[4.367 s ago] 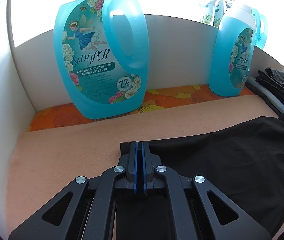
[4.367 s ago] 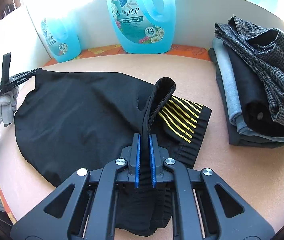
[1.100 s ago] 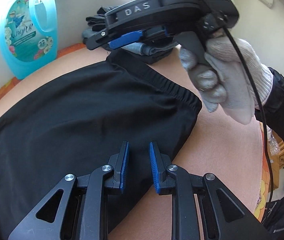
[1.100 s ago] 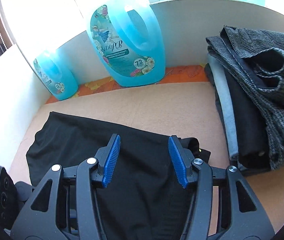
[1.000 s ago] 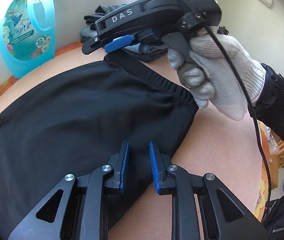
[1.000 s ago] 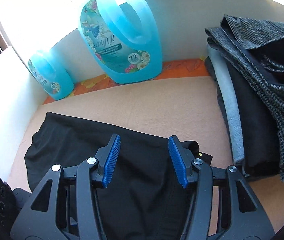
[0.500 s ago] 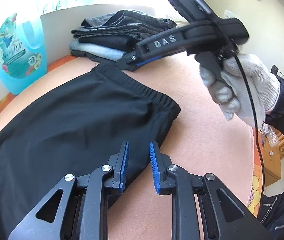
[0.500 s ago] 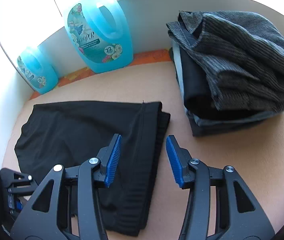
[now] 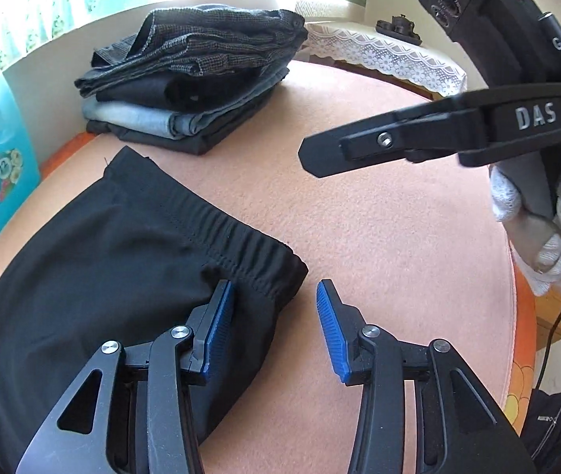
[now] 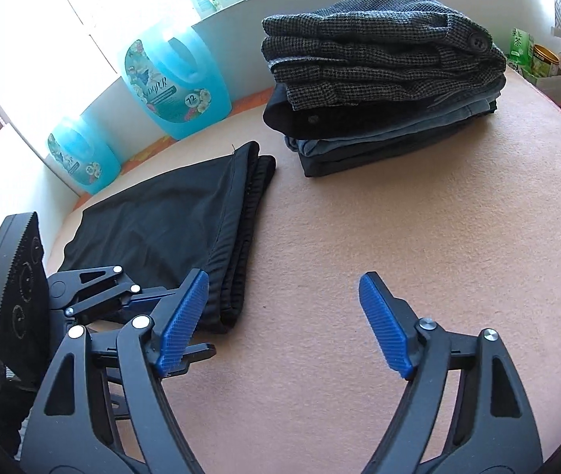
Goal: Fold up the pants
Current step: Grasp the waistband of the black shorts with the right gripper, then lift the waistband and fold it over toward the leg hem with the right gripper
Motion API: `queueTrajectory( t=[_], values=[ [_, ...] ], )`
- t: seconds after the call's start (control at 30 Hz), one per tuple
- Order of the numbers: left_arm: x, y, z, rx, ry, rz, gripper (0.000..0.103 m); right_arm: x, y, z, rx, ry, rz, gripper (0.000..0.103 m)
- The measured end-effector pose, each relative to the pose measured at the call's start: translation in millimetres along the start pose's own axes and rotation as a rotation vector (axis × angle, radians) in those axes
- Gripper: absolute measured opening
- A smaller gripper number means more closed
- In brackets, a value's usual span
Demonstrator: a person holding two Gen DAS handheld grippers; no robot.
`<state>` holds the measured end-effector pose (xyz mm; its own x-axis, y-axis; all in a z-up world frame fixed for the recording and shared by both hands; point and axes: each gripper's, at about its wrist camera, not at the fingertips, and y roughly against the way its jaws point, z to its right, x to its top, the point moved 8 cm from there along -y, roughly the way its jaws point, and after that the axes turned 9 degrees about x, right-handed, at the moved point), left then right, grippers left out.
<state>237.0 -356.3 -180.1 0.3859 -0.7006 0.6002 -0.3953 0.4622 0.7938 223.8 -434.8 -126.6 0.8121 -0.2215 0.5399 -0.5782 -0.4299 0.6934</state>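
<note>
The black pants [image 9: 114,260] lie folded flat on the peach table cover, elastic waistband toward the middle of the table. My left gripper [image 9: 276,316] hovers over the near waistband corner. Its jaws are opening: one blue pad is above the cloth, the other above bare cover, and nothing is pinched. In the right wrist view the pants [image 10: 169,225] lie to the left. My right gripper [image 10: 284,316] is over bare cover beside them, with its jaws opening wide and nothing between them. From the left wrist view the right gripper [image 9: 312,154] shows side-on at the upper right, held by a gloved hand [image 9: 537,237].
A stack of folded clothes [image 10: 379,79], grey tweed on top, stands at the back right. Two blue detergent bottles [image 10: 177,83] [image 10: 78,158] stand against the white back wall. A lace-covered shelf [image 9: 391,59] lies beyond the table's far edge.
Both grippers have opened wider. The right gripper has swung right, off the pants and onto bare cover. The left gripper has shifted to the waistband corner.
</note>
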Motion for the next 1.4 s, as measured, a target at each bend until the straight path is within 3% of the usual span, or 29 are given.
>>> queueTrajectory(
  t=[0.23, 0.4, 0.6, 0.83, 1.03, 1.17, 1.27, 1.33, 1.4],
  values=[
    [-1, -13, -1, 0.027, 0.005, 0.01, 0.042, 10, -1, -4, 0.033, 0.018, 0.041, 0.081],
    [-1, -11, -10, 0.017, 0.049, 0.038, 0.027, 22, -3, 2, 0.037, -0.035, 0.089, 0.081],
    [3, 1, -19, -0.013, 0.115, 0.086, 0.02, 23, -30, 4, 0.044, -0.102, -0.001, 0.081],
    [6, 15, -26, -0.053, 0.181, 0.124, 0.019, 21, -67, 0, 0.167, -0.218, -0.084, 0.081],
    [8, 20, -24, -0.06, 0.172, 0.139, 0.019, 26, -93, -7, 0.323, -0.343, -0.12, 0.081],
    [7, 23, -25, -0.071, 0.182, 0.145, 0.019, 22, -107, -15, 0.367, -0.378, -0.148, 0.081],
    [6, 25, -25, -0.076, 0.182, 0.144, 0.019, 22, -114, -21, 0.396, -0.396, -0.155, 0.066],
    [6, 26, -25, -0.074, 0.178, 0.146, 0.019, 19, -119, -21, 0.398, -0.425, -0.168, 0.043],
    [5, 28, -26, -0.07, 0.181, 0.141, 0.019, 18, -121, -20, 0.399, -0.441, -0.155, 0.03]
  ],
)
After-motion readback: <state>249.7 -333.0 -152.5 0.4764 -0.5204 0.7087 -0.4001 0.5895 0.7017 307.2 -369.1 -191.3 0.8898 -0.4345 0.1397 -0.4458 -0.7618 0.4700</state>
